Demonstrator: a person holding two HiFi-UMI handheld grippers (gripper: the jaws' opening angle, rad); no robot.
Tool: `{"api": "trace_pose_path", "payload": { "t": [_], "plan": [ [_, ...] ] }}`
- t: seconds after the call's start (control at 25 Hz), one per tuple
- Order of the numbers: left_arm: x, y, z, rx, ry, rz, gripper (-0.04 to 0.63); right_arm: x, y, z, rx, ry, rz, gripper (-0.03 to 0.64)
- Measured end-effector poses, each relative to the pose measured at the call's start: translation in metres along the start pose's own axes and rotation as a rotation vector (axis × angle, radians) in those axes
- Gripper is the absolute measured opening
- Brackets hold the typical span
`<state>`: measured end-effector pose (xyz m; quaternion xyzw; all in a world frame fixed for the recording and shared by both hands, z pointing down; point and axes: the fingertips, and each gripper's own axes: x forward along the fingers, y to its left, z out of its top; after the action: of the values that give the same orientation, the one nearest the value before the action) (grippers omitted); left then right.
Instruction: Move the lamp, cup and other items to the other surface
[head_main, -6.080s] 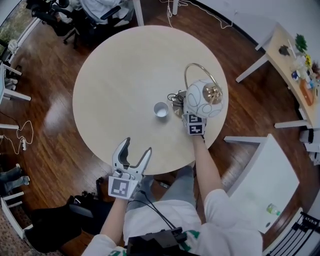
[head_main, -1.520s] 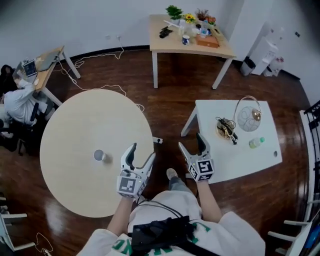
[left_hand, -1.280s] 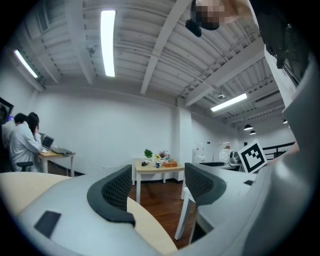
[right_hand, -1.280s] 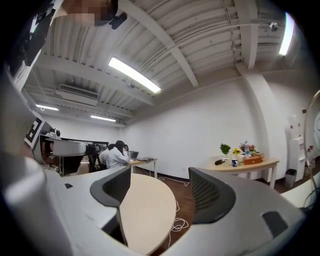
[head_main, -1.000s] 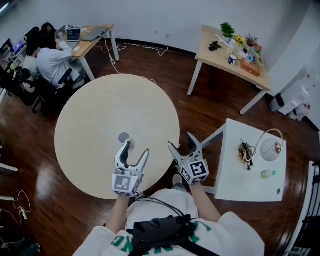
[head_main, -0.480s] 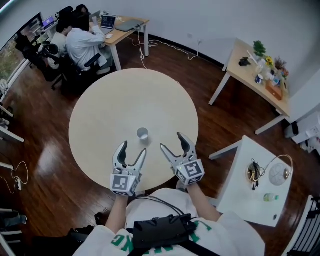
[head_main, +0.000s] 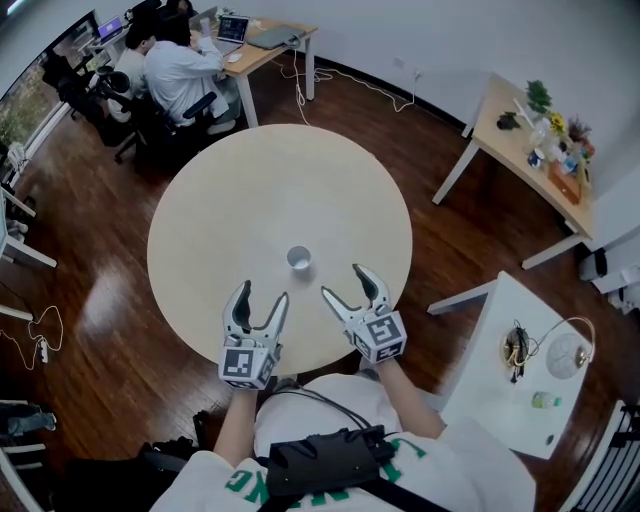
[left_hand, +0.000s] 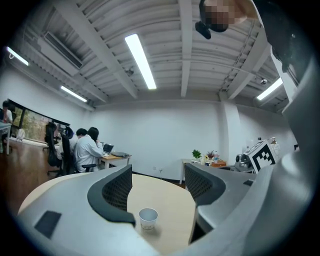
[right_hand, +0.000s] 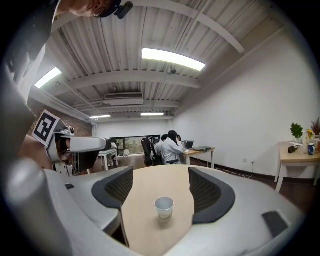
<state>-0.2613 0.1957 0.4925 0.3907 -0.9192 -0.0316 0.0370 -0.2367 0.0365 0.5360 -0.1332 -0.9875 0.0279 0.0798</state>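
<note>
The left gripper (head_main: 262, 293) is holding its jaws spread with nothing between the pads, and the right gripper (head_main: 345, 282) is gaping the same way, empty. Just ahead of both sets of tips and apart from them, a small white paper cup (head_main: 299, 259) is standing upright, mouth open, on the round pale wooden table (head_main: 230, 180). A faint print is showing low on its side, too small to read. The left gripper's marker cube (head_main: 244, 366) is showing a black-and-white square pattern. Well off to the right of the right jaws, a white side table (head_main: 490, 380) is carrying the globe lamp (head_main: 566, 354) with its brass hoop, a dark cable tangle (head_main: 516, 346) and a small green bottle (head_main: 545, 401). Far beyond the cup, a person (head_main: 180, 70) is sitting at a desk (head_main: 270, 38)
</note>
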Motion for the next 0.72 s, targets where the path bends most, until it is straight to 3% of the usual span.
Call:
{"api": "trace_pose_path", "payload": {
  "t": [0.32,0.48,0.6,0.72],
  "plan": [
    [-0.003,0.021,-0.010,0.003,0.040,0.045,0.327,0.041,0.010,-0.064,-0.025,0.159,0.047,0.367],
    [-0.009,0.037,-0.013,0.020,0.055,0.073,0.327,0.072,0.012,-0.090,-0.067,0.215,0.015,0.400],
    [-0.010,0.043,-0.010,0.010,0.068,0.086,0.327,0.102,0.008,-0.102,-0.045,0.190,0.011,0.477],
    [-0.007,0.040,-0.002,-0.021,0.065,0.077,0.327,0.129,0.004,-0.121,-0.019,0.216,0.014,0.482]
  ]
}}
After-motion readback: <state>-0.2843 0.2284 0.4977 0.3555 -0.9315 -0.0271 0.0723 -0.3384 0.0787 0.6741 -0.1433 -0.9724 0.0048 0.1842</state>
